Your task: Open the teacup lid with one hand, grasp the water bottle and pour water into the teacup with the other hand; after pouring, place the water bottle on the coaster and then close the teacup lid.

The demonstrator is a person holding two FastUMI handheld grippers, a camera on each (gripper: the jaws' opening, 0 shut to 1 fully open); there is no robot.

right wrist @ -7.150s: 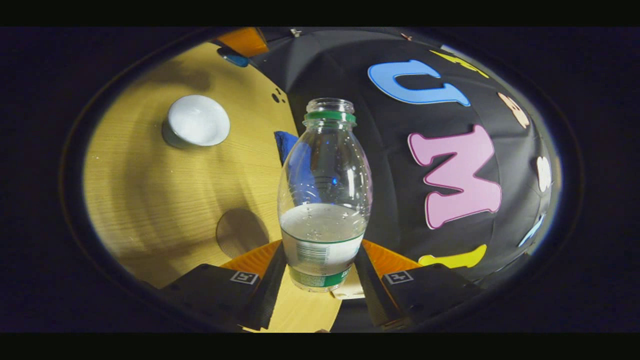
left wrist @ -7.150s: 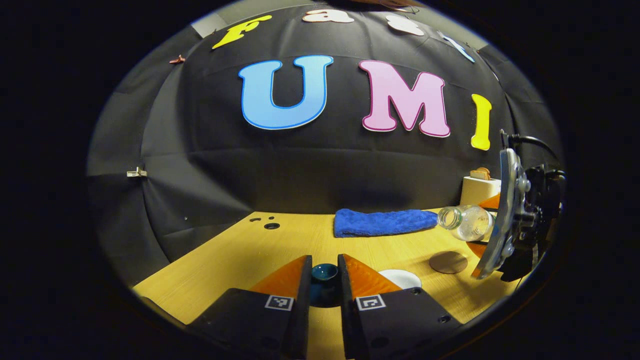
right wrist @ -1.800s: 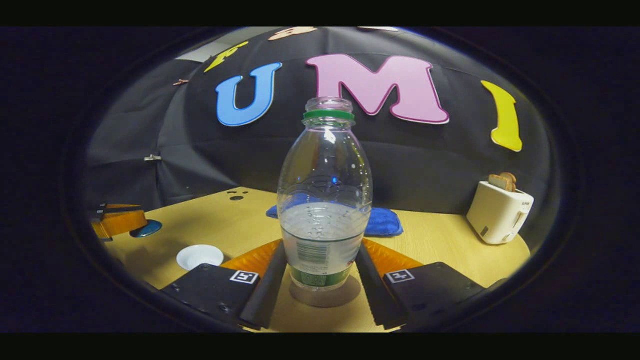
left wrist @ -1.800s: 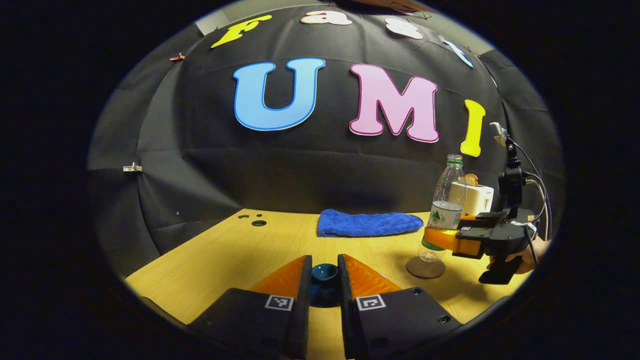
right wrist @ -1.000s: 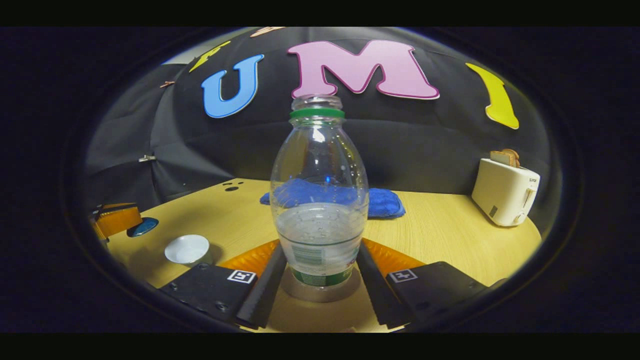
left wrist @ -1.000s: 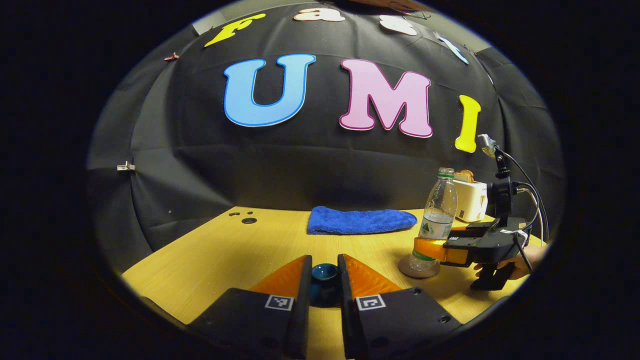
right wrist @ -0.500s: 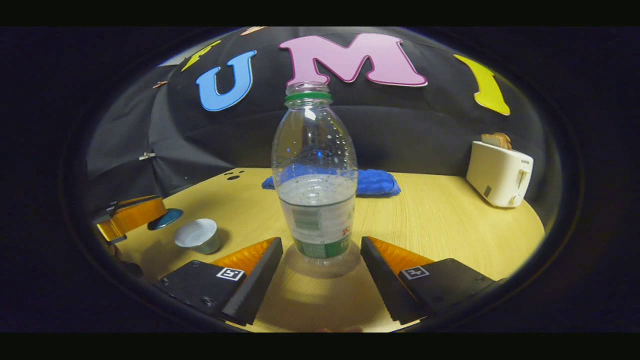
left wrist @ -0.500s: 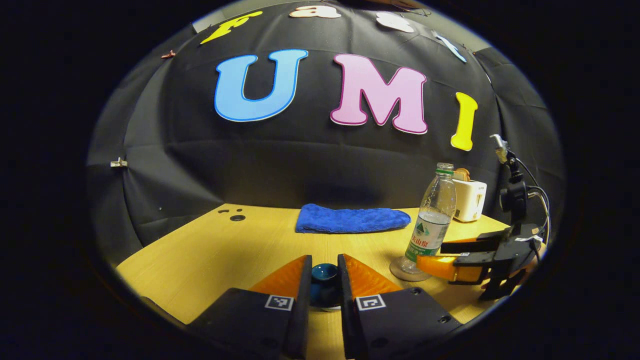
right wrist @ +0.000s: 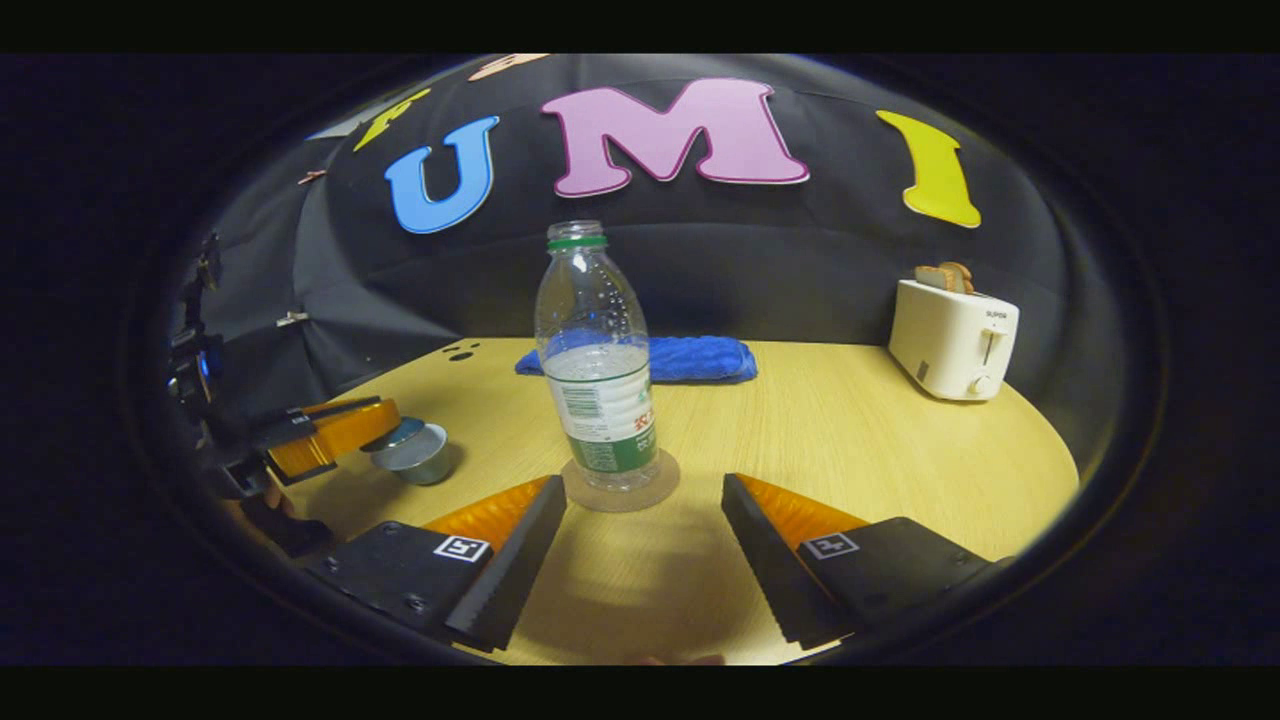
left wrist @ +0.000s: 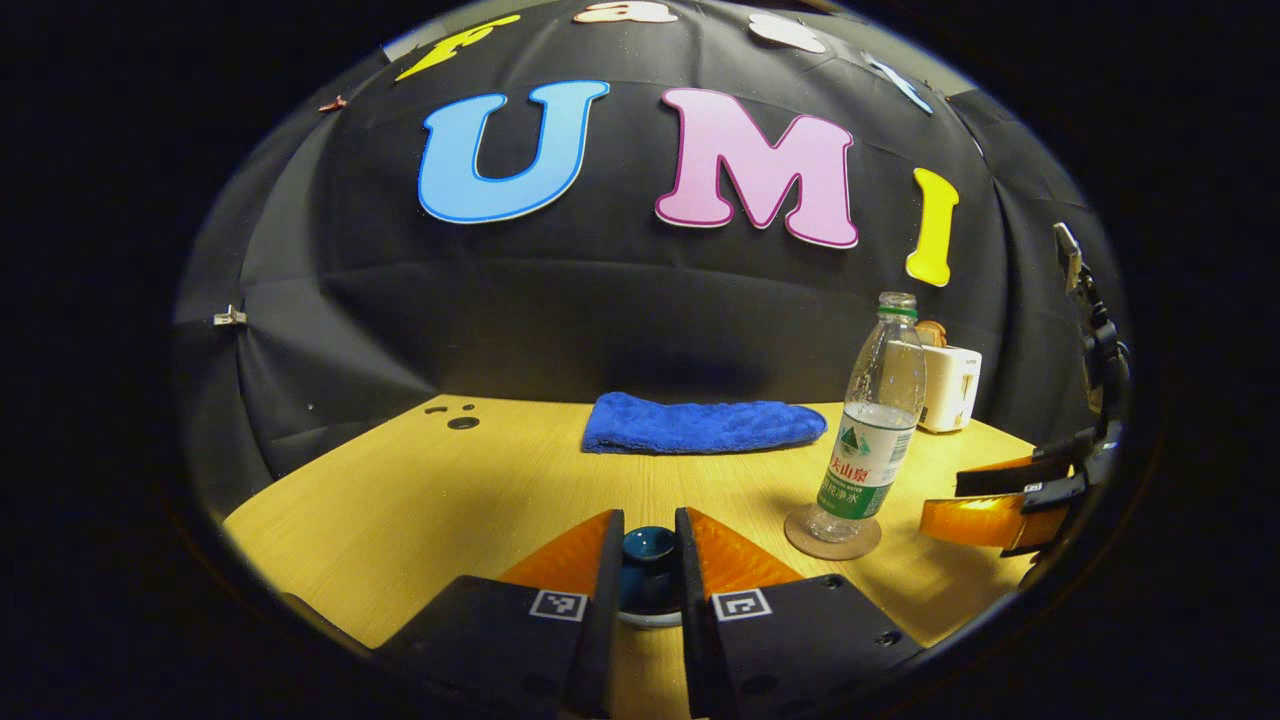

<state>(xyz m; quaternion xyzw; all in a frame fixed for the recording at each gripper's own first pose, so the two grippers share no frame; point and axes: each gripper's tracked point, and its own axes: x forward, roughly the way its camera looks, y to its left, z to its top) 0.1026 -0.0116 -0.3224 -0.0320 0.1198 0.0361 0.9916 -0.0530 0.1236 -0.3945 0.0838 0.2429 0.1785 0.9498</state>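
1. Since the frame half a second back, the right gripper point(right wrist: 640, 545) has drawn away from the water bottle point(right wrist: 597, 370), which looks smaller and farther off in the right gripper view; its jaws are spread wide, with bare table point(right wrist: 850, 440) between them and nothing touching either finger.
2. The bottle stands upright on the round coaster point(right wrist: 620, 492) — long axis vertical, uncapped mouth pointing up, water filling roughly its lower half. In the left gripper view the same bottle point(left wrist: 872, 440) rises from the coaster point(left wrist: 832, 537) to the right of centre, and the right gripper point(left wrist: 985, 508) sits apart from it at the view's right edge.
3. The left gripper point(left wrist: 648, 570) has its jaws pressed close on the dark blue teacup lid point(left wrist: 648, 548), pinching its knob from both sides (the hollow of the knob faces up). A pale rim shows just under the lid, but whether the lid rests on the teacup or is held just above it I cannot tell.
4. In the right gripper view the left gripper point(right wrist: 330, 432) comes in from the left, its finger ends at the teacup point(right wrist: 420, 455), which stands on the table left of the bottle.
5. A blue towel point(right wrist: 665, 357) lies by the back wall, and a white toaster point(right wrist: 952, 335) — bread in its slot — stands at the far right.
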